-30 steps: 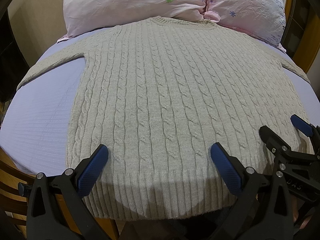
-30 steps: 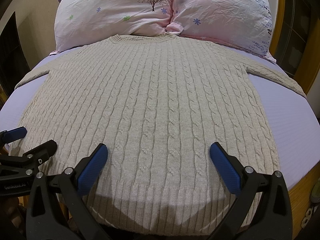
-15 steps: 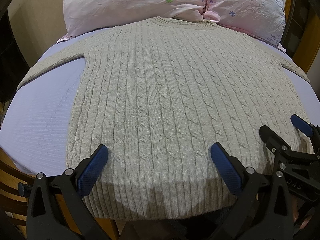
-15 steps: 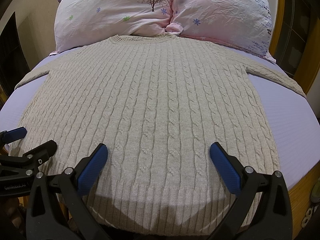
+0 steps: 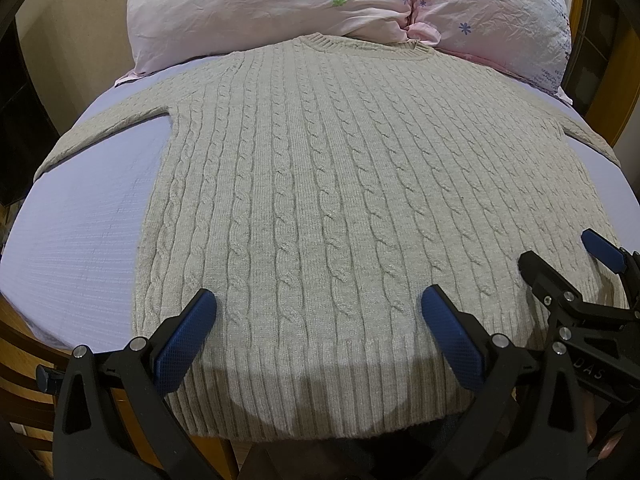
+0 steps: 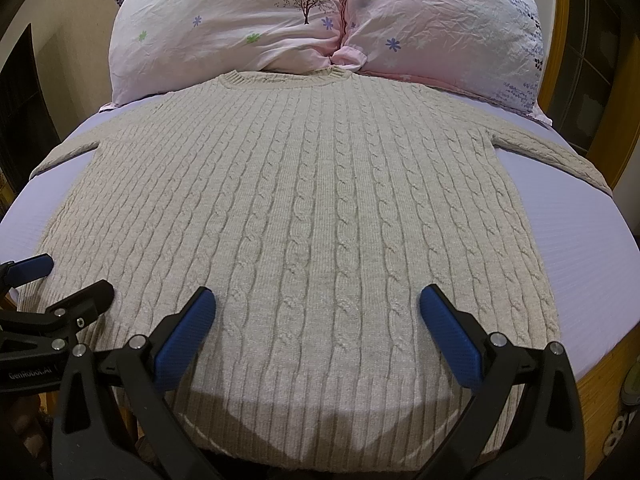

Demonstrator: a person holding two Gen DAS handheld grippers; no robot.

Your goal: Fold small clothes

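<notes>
A beige cable-knit sweater (image 5: 320,184) lies flat and spread out on a lavender sheet, collar toward the pillows, hem at the near edge; it also shows in the right wrist view (image 6: 316,208). Both sleeves stretch out sideways. My left gripper (image 5: 319,310) is open and empty, just above the hem's left half. My right gripper (image 6: 318,308) is open and empty above the hem's right half. Each gripper appears at the edge of the other's view: the right one (image 5: 560,256), the left one (image 6: 74,276).
Two pink floral pillows (image 6: 320,20) lie beyond the collar. The lavender sheet (image 5: 80,220) shows bare on both sides of the sweater. A wooden bed frame (image 6: 612,92) runs along the right and at the near corners.
</notes>
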